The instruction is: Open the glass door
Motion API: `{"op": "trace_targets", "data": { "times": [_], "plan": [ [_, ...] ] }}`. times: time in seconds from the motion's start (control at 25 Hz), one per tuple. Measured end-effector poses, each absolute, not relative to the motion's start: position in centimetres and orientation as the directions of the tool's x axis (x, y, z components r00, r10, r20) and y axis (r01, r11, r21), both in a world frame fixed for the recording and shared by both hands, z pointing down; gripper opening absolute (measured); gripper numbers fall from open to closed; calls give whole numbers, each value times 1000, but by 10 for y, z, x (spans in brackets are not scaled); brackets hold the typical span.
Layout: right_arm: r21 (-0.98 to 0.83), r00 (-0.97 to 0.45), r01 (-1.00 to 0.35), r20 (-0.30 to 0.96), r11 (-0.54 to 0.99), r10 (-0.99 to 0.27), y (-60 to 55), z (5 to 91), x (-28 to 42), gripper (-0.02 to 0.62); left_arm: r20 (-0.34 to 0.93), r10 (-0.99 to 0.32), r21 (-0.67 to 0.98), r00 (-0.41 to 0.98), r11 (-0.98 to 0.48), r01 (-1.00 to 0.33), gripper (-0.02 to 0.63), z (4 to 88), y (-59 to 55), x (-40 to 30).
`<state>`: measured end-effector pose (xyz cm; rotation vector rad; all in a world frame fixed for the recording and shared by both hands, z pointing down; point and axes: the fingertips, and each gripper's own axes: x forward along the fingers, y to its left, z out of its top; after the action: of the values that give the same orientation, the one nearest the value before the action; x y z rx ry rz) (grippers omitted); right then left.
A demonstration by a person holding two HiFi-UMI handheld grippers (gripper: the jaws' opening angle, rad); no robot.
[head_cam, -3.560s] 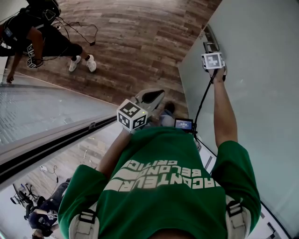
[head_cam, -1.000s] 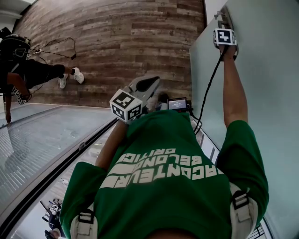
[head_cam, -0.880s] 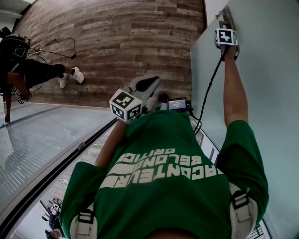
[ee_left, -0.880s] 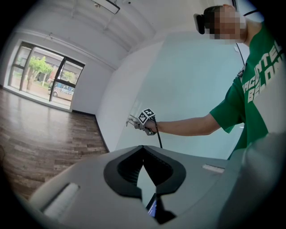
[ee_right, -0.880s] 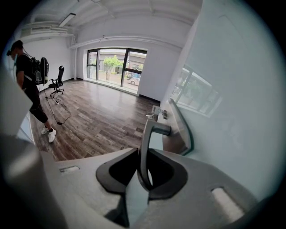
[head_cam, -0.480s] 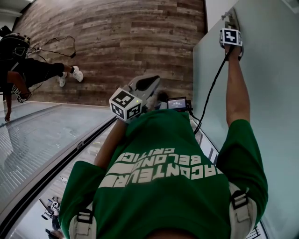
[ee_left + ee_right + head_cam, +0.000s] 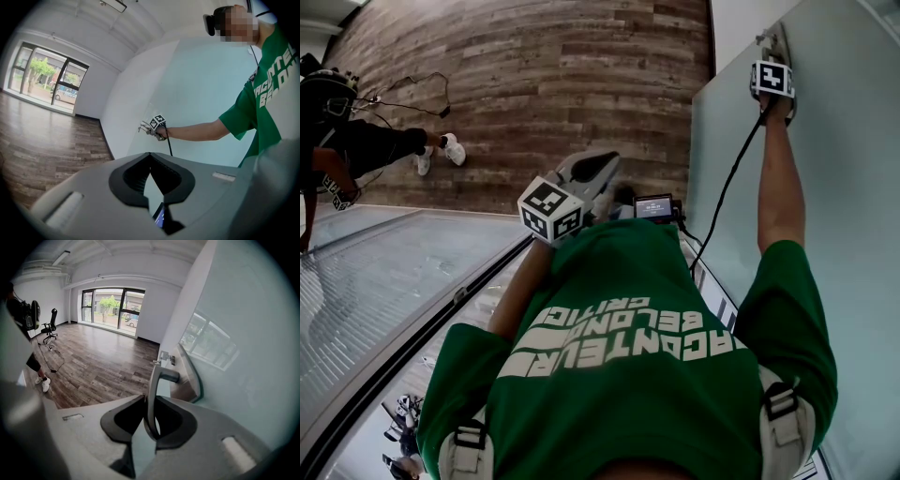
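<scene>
Here, right tongs (image 7: 149,405) clamped the door handle (image 7: 151,380).
Only the right gripper view showed that pinch; head view put the glass door (image 7: 848,234) at two o'clock; the left tongs (image 7: 150,157) were closed, empty.

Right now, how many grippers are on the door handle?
1. The right gripper is clamped on the door handle; the left gripper is held well back from it, jaws closed on nothing.

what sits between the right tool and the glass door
The lever handle of the glass door, gripped by the right tool; the right gripper view shows it.
</scene>
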<state>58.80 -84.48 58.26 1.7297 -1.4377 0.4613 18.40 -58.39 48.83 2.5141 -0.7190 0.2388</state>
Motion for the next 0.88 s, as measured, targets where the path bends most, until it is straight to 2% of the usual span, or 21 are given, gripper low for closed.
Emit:
{"op": "trace_targets", "data": {
  "times": [0.56, 0.72, 0.88],
  "plan": [
    [374, 297, -927, 710, -16, -639, -842, 581, 586, 63, 295, -437, 420, 850, -739, -526, 17, 484, -587, 188],
    [344, 262, -939, 726, 5, -636, -845, 587, 583, 64, 295, -439, 421, 849, -738, -528, 17, 482, -587, 186],
    [386, 297, -922, 697, -8, -653, -849, 580, 591, 67, 291, -446, 418, 846, -736, -532, 17, 478, -586, 183]
  ]
}}
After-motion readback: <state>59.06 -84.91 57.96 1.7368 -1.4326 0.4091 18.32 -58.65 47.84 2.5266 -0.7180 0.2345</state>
